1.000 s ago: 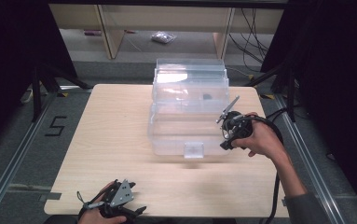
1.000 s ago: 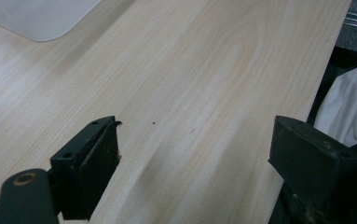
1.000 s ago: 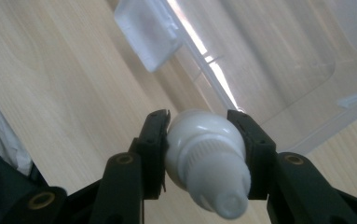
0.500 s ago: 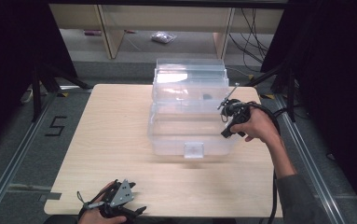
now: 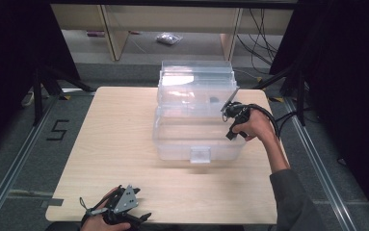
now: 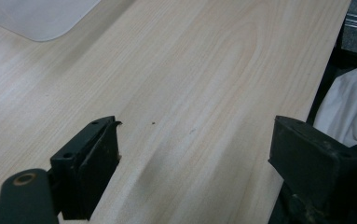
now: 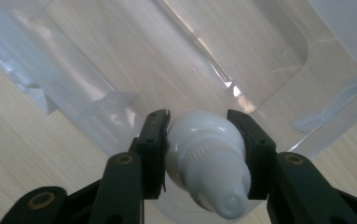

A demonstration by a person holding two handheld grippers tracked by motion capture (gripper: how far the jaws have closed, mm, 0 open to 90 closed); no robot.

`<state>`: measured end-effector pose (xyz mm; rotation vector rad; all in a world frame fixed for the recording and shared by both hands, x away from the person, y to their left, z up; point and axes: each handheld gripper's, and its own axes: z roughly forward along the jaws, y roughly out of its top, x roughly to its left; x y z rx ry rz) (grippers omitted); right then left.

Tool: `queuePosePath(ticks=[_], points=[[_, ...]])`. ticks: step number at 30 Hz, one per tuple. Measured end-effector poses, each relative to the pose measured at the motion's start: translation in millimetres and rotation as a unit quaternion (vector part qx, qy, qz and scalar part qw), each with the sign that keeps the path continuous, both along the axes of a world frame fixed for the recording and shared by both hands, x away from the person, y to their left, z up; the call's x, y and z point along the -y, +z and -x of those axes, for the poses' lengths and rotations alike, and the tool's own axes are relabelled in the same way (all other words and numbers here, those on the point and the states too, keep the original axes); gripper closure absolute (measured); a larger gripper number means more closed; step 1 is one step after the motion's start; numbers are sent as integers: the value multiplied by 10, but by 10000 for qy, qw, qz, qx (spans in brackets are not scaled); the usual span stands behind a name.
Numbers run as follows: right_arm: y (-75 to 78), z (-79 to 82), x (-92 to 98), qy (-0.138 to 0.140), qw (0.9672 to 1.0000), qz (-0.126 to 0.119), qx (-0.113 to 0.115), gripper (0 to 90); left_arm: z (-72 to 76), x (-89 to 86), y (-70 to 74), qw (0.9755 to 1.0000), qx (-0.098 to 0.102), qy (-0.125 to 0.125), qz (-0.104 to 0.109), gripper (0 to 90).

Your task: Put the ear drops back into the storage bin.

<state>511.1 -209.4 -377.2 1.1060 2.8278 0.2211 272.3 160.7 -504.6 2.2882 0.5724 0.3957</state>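
White plastic bottle (image 7: 209, 163) sat clamped between the two black jaws of the right tool (image 7: 198, 122), its ribbed cap end and tapered nozzle pointing back toward the camera, and it hung over the open clear plastic bin (image 5: 196, 120) at the far side of the table (image 5: 119, 144). From above, the right tool (image 5: 233, 113) was at the bin's right wall, held in a hand (image 5: 252, 127) reaching in from the right. To my eye the bottle was light and fairly stiff, smooth and round enough to twist or slide out if squeezed off-centre; the jaws bore on its widest part just by the ribbed collar, which seemed the sensible place, since the ridges give some bite and the nozzle is too narrow and slick. It looked unlikely to break from a short drop, though it might roll on the bin's floor. The left tool (image 5: 124, 214) rested at the near edge of the table with its jaws spread wide and nothing between them, bare wood showing in the gap
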Motion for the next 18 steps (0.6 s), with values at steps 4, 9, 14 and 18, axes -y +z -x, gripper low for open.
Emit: queuePosePath(ticks=[4,9,14,18], points=[[-74,-65,-43,-125,9998,54,-119,602,10,8,-3,10000,-47,9,53,152],[-182,-141,-94,-259,9993,92,-267,602,0,2,4,10000,38,-35,8,152],[-287,-224,-62,-103,9992,309,-253,601,-14,2,-3,9999,59,-84,0,152],[-339,-210,-87,-380,9985,234,-327,601,4,8,-12,10000,-85,-6,42,152]])
